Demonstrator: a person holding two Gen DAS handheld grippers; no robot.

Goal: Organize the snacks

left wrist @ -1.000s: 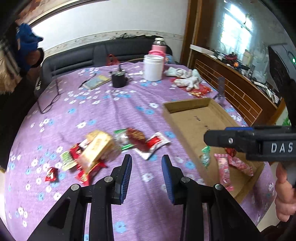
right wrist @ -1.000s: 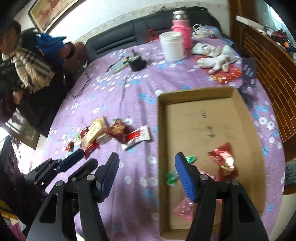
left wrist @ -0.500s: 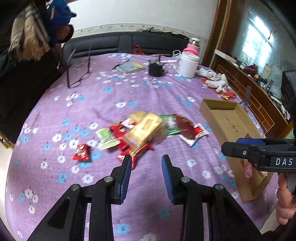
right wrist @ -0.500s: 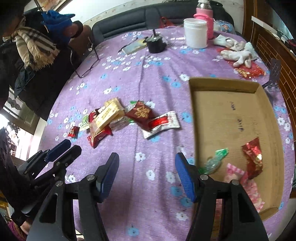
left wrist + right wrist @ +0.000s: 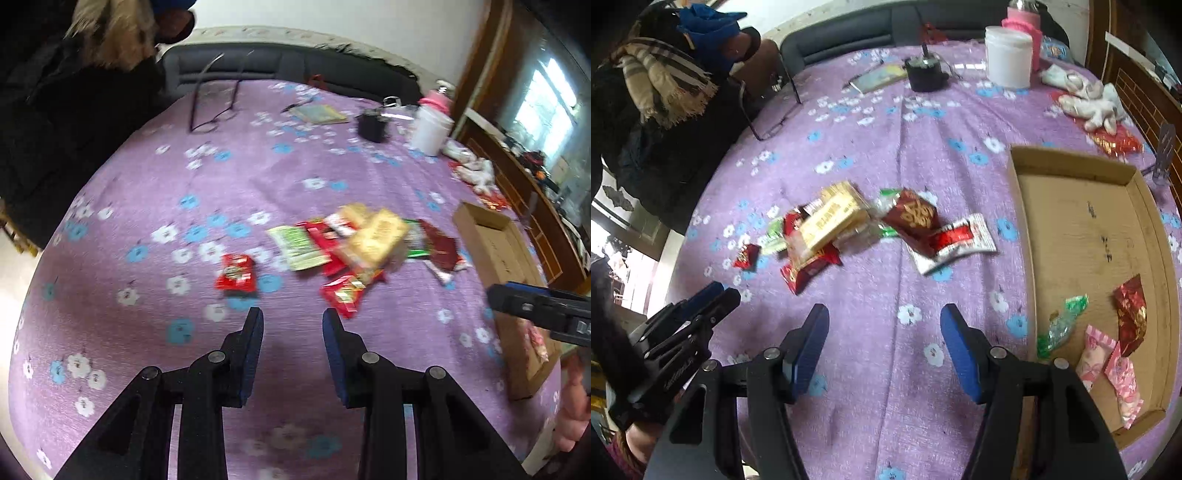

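A pile of snack packets [image 5: 354,243] lies on the purple flowered tablecloth, with a yellow bar [image 5: 833,219] on top, a dark red packet [image 5: 914,216] and a red-and-white packet [image 5: 955,240]. A small red packet [image 5: 236,275] lies apart to the left. The cardboard box [image 5: 1025,229] at the right holds several wrapped snacks [image 5: 1108,343]. My left gripper [image 5: 293,326] is open and empty, just short of the pile. My right gripper [image 5: 884,321] is open and empty, between pile and box.
At the table's far side stand a white jar [image 5: 1008,59], a pink flask [image 5: 1025,22], a black cup [image 5: 925,74], a booklet [image 5: 319,113] and eyeglasses [image 5: 212,110]. White gloves [image 5: 1089,101] lie beyond the box. A person in a dark coat [image 5: 653,110] sits at the left.
Both grippers have swung left, away from the box and toward the snack pile. Both stay open and empty.
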